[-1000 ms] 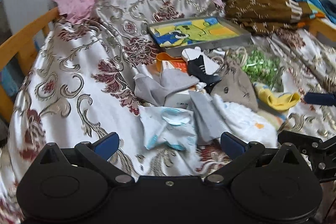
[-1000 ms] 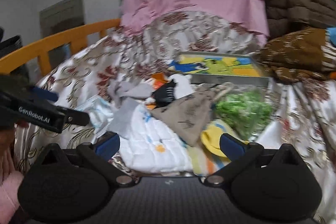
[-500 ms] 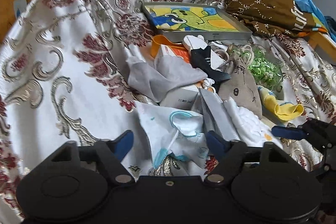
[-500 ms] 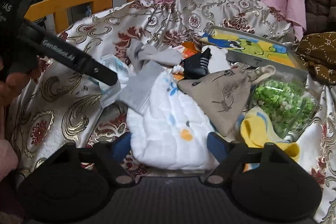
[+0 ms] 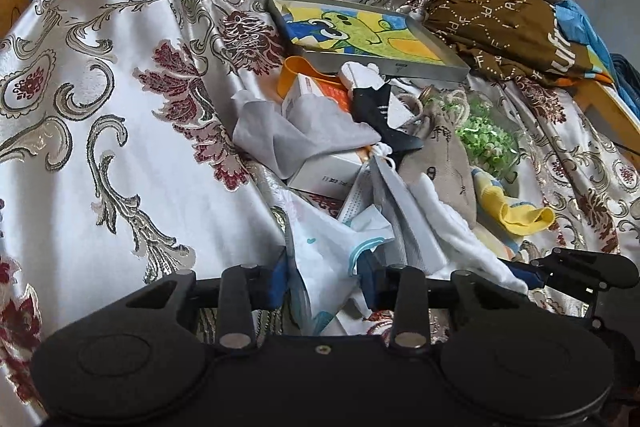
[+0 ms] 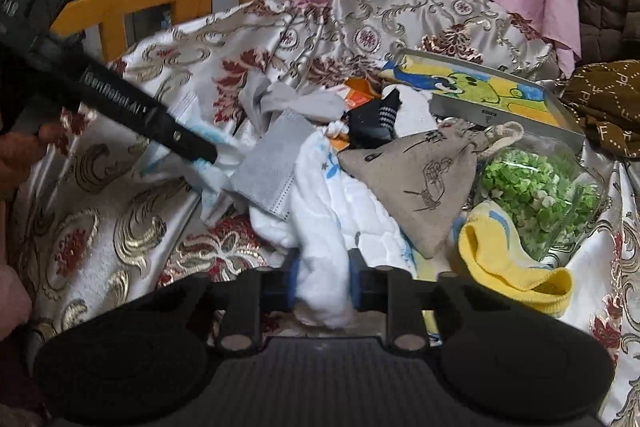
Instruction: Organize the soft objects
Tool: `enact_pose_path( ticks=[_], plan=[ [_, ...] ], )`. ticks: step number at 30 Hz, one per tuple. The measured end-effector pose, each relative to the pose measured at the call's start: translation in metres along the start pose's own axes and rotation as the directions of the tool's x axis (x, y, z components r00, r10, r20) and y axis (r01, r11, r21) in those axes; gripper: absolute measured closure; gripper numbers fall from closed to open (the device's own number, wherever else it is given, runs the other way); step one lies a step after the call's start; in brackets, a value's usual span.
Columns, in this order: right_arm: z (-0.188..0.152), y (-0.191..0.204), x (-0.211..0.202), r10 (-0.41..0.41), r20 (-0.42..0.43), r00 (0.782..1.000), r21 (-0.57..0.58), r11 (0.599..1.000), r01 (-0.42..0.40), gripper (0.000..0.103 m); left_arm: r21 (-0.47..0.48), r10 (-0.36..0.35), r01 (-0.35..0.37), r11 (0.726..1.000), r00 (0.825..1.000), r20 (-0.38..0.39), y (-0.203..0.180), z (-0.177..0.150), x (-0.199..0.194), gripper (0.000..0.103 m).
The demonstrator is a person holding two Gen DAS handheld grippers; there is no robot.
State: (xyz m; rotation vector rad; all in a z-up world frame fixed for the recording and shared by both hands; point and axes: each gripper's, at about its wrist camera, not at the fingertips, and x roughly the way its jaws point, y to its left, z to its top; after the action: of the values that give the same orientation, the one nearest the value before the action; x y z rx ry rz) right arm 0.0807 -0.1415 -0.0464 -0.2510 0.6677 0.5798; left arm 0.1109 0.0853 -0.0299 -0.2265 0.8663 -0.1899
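My left gripper (image 5: 326, 285) sits low at frame bottom, fingers clamped on a thin white printed cloth (image 5: 328, 247), while my right gripper (image 6: 322, 285) pinches the quilted white towel (image 6: 320, 227) at lower centre of the satin bed (image 5: 120, 147).

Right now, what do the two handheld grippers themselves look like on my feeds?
Both are matte black plastic. Each wrist view shows two round housings, angled linkage bars with silver pivot pins, and blue finger pads. The right gripper has a ribbed grey centre plate; the left gripper has a single centre screw, and its side carries white "GenRobot.AI" lettering in the right view. No cables or sleeves show.
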Motion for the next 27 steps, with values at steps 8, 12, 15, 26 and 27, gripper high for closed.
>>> enact_pose_path(
  ticks=[8, 12, 15, 26, 27],
  plan=[
    [0.009, -0.011, -0.030, -0.001, 0.072, 0.997, 0.084, 0.996, -0.005, 0.086, -0.084, -0.063, 0.066, 0.994, 0.998, 0.030, 0.000, -0.007, -0.018, 0.066],
    [0.012, -0.016, -0.051, 0.000, 0.084, 0.996, 0.120, 0.993, -0.010, 0.086, -0.100, -0.085, 0.090, 0.991, 0.995, 0.057, -0.006, -0.012, -0.028, 0.067],
    [0.011, -0.022, -0.065, 0.029, 0.081, 0.996, 0.183, 0.982, -0.043, 0.086, -0.093, -0.096, 0.103, 0.990, 0.992, 0.076, -0.012, -0.017, -0.036, 0.067],
    [-0.004, -0.036, -0.075, 0.120, 0.034, 0.992, 0.355, 0.927, -0.124, 0.082, -0.054, -0.097, 0.102, 0.993, 0.991, 0.090, -0.021, -0.026, -0.046, 0.067],
    [-0.005, -0.038, -0.074, 0.136, 0.039, 0.990, 0.378, 0.915, -0.141, 0.081, -0.051, -0.096, 0.101, 0.994, 0.992, 0.087, -0.021, -0.026, -0.046, 0.067]
  ],
)
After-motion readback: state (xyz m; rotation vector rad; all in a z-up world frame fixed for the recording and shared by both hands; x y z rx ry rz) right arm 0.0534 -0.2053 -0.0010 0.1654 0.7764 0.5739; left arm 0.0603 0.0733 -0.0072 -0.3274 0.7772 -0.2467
